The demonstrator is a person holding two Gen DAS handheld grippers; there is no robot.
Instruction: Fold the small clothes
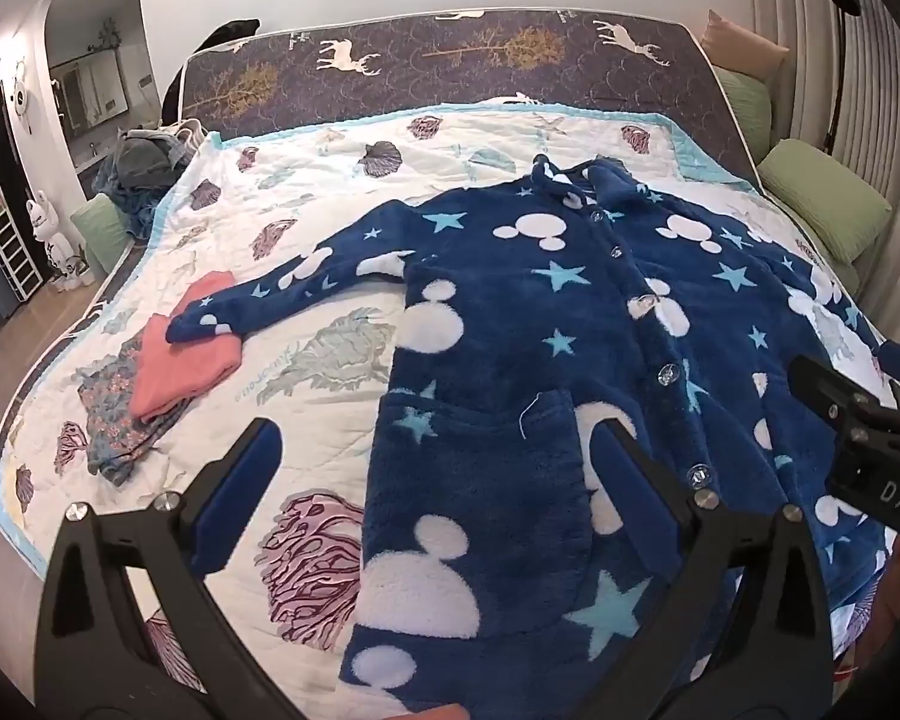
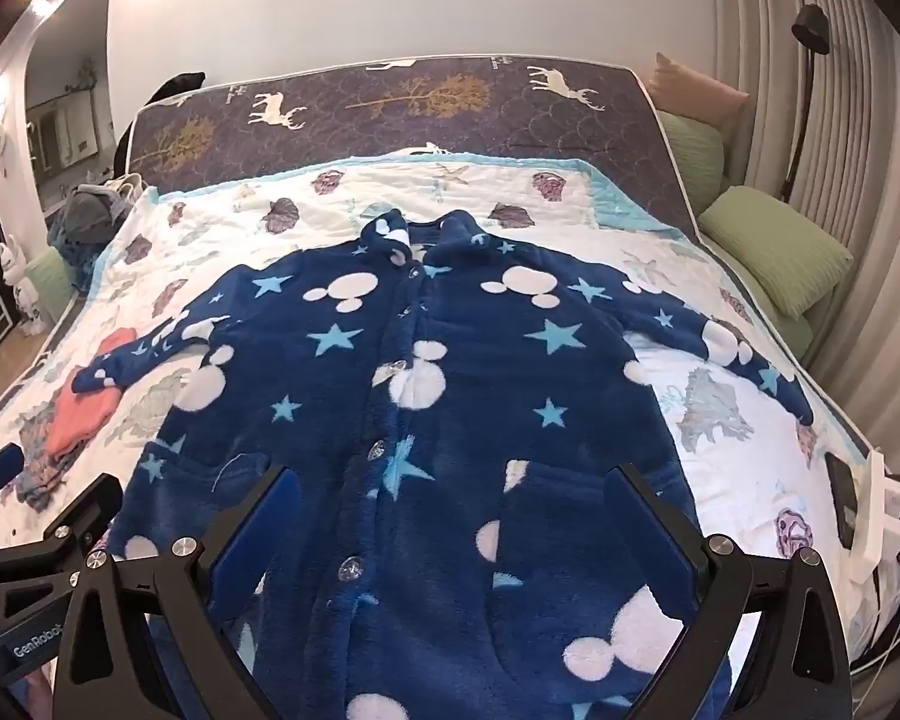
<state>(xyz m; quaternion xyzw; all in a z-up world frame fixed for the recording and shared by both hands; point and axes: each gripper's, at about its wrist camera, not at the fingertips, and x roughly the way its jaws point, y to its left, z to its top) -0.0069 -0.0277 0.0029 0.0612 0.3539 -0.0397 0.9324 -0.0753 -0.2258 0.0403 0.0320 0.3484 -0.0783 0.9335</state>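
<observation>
A dark blue fleece robe point(image 1: 510, 372) with white mouse heads and light blue stars lies flat and buttoned on the bed, sleeves spread; it also shows in the right wrist view point(image 2: 450, 396). My left gripper point(image 1: 438, 450) is open and empty, hovering over the robe's lower left edge. My right gripper point(image 2: 450, 516) is open and empty above the robe's lower front. The right gripper's finger shows in the left wrist view point(image 1: 840, 402), and the left gripper's finger shows in the right wrist view point(image 2: 54, 534).
A folded pink garment point(image 1: 186, 354) lies on a folded floral one point(image 1: 114, 414) under the left sleeve's cuff. The shell-print quilt point(image 1: 306, 228) covers the bed. Green pillows point(image 1: 822, 210) lie at the right, a clothes pile point(image 1: 144, 168) at the far left. Cables and a power strip point(image 2: 876, 516) sit at the right edge.
</observation>
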